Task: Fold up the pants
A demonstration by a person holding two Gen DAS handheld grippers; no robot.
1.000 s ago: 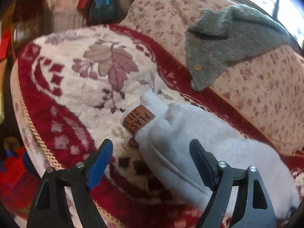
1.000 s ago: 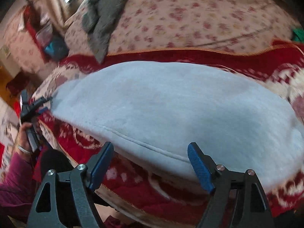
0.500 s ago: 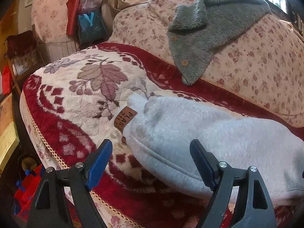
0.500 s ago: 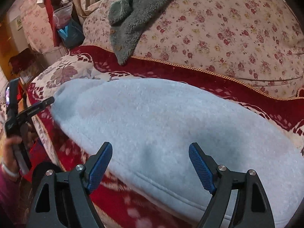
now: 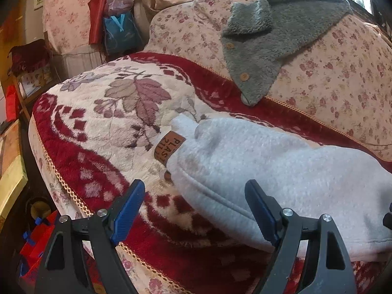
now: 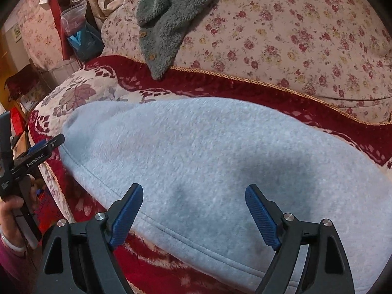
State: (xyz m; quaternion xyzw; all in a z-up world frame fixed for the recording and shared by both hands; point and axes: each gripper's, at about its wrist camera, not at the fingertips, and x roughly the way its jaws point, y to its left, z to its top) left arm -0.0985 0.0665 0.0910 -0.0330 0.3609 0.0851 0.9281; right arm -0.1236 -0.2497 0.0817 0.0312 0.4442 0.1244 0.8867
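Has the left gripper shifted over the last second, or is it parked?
Yes. The left gripper, jaws open, has backed away: the pants and their brown label look smaller and farther off, and more of the grey fleece jacket shows.

Right gripper (image 6: 194, 210), jaws apart, above grey pants (image 6: 208, 161) lying on a red blanket (image 6: 245, 85); left gripper (image 6: 36, 148) at the pants' far end.

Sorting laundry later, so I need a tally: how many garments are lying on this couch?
2: light grey pants spread on the red floral seat blanket; a grey fleece top draped over the backrest. More may lie out of view.
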